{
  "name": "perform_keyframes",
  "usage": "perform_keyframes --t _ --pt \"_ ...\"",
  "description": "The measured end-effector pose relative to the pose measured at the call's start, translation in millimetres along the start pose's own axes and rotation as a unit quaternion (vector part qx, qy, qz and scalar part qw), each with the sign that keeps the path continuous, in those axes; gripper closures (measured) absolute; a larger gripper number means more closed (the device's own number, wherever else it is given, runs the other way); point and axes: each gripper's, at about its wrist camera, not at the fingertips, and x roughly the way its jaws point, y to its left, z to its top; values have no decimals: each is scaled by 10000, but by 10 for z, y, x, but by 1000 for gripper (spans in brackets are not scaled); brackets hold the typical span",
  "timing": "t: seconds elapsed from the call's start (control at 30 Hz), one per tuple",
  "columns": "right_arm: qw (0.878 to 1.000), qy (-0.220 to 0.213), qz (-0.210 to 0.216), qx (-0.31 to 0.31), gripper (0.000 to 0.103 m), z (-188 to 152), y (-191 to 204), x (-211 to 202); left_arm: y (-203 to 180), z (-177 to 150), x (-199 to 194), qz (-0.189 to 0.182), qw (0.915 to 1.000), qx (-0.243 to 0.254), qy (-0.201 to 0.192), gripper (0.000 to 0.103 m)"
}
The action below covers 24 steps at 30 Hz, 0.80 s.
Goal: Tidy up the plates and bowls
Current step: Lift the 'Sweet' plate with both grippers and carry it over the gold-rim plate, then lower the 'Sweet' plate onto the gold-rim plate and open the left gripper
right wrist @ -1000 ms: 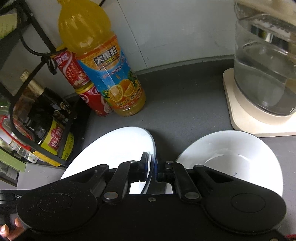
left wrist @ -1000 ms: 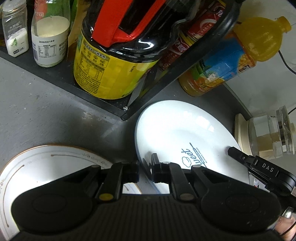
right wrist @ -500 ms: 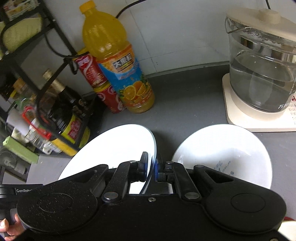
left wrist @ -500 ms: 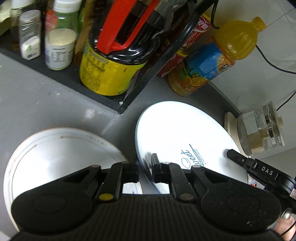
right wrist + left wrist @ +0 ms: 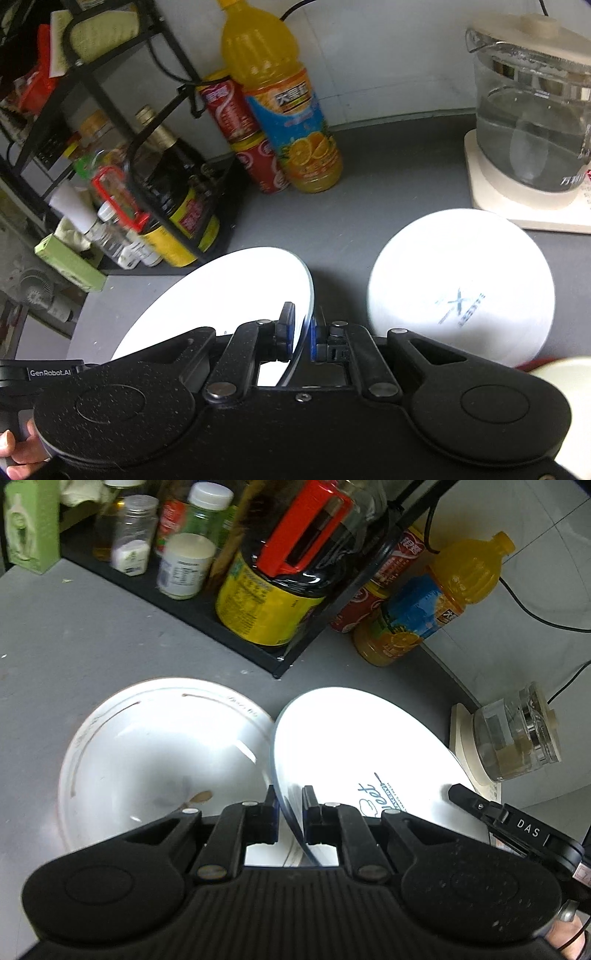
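- We are holding one white plate [image 5: 354, 753] between both claws, off the grey counter [image 5: 74, 638]: the left claw [image 5: 290, 805] is clamped tight on its rim at one side, and the right claw [image 5: 303, 325] is clamped tight on the rim at the other side.
- We are judging this as the carrying step: the plate is lifted and tilted, not yet set down anywhere.
- Next, we are going to need a landing place for the plate, likely on another dish, keeping both grips firm and lowering it level before letting go.
- The left view is showing a large white bowl [image 5: 159, 760] just left of the plate, with a brown line near its rim, and blue lettering on the plate face.
- The right view is showing a second white dish [image 5: 461, 291], to the right of the plate, which the left view is missing.
- Beyond the plate, both views are showing an orange juice bottle [image 5: 280, 99] and red cans [image 5: 243, 133] beside a black rack [image 5: 207, 616] of jars.
- Right of the plate, a glass kettle [image 5: 535, 122] is standing on its pale base.
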Motion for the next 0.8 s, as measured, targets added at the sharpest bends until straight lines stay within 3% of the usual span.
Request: perform_keyframes --t 0.8 --pt "9968 497 427 -460 94 -446 497 142 758 -483 -422 386 9961 -781 -136 93"
